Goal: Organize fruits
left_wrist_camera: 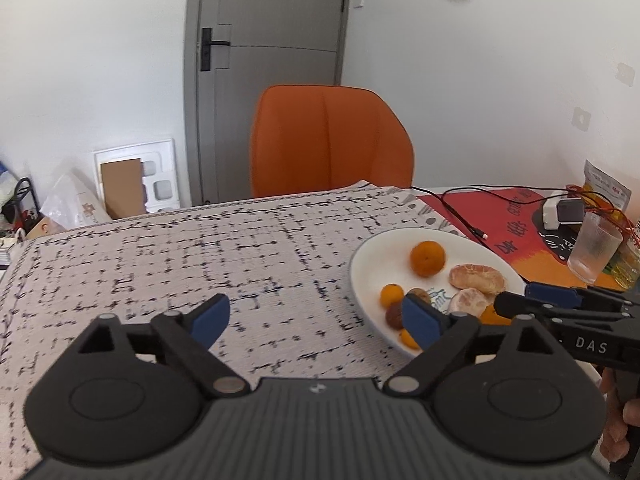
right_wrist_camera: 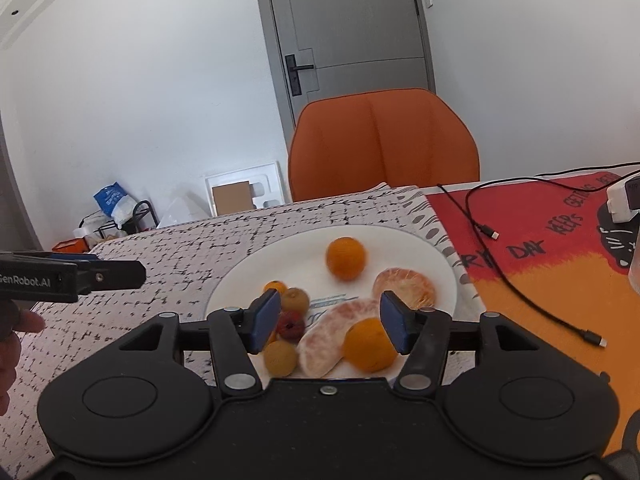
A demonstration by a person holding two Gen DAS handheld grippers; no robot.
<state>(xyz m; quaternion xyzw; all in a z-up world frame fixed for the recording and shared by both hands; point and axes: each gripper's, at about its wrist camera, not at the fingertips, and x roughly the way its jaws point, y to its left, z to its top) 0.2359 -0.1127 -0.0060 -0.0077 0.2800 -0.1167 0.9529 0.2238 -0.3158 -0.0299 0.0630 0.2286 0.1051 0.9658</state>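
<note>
Hovering over round white ceramic plate [right_wrist_camera: 436,264], right gripper [right_wrist_camera: 326,326] half spread, grasping nothing — fruits gathered there: whole orange mandarin [right_wrist_camera: 346,258], peeled segments [right_wrist_camera: 404,286]. Left gripper [left_wrist_camera: 316,320] wide apart, empty, beside plate over tablecloth.

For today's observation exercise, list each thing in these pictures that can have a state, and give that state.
Left gripper: jaws open, empty.
Right gripper: jaws open, empty.
White plate: holding fruit.
Whole orange: unpeeled.
Peeled citrus: skin off.
Door: closed.
Glass: upright, looks empty.
Black cable: end unplugged.
</note>
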